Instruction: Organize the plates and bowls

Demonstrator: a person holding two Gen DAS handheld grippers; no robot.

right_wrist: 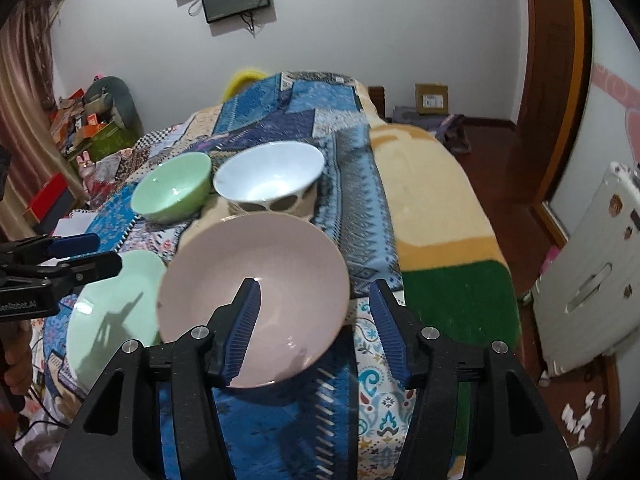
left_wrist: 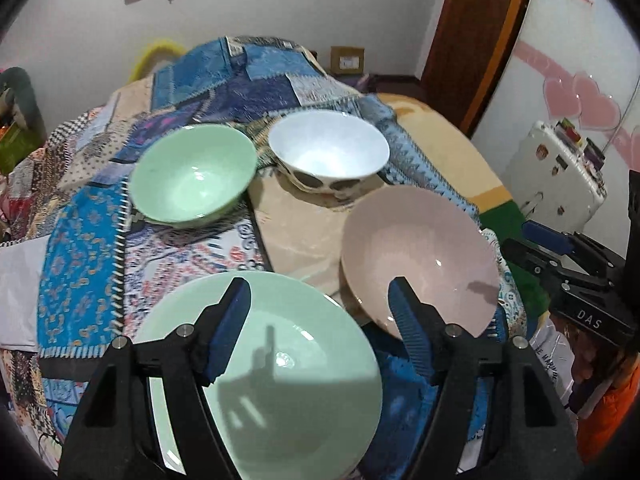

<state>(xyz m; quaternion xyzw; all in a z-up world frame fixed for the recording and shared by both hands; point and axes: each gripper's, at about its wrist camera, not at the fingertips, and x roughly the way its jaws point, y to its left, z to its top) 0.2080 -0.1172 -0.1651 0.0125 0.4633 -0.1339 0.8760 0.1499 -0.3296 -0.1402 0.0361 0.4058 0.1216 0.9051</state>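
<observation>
Left wrist view: my left gripper (left_wrist: 320, 312) stands spread, holding nothing, above the pale green glazed plate (left_wrist: 280, 380) at lower centre. The pink ceramic plate (left_wrist: 420, 256) lies right of it, nearer my right gripper (left_wrist: 536, 246) at the right edge.

Right wrist view: my right gripper (right_wrist: 314, 320) is spread and empty, with the pink plate's near rim between its fingers. A green bowl (right_wrist: 172, 186) and a white spotted bowl (right_wrist: 270, 180) sit beyond, on a patchwork-covered bed (right_wrist: 280, 116).
</observation>
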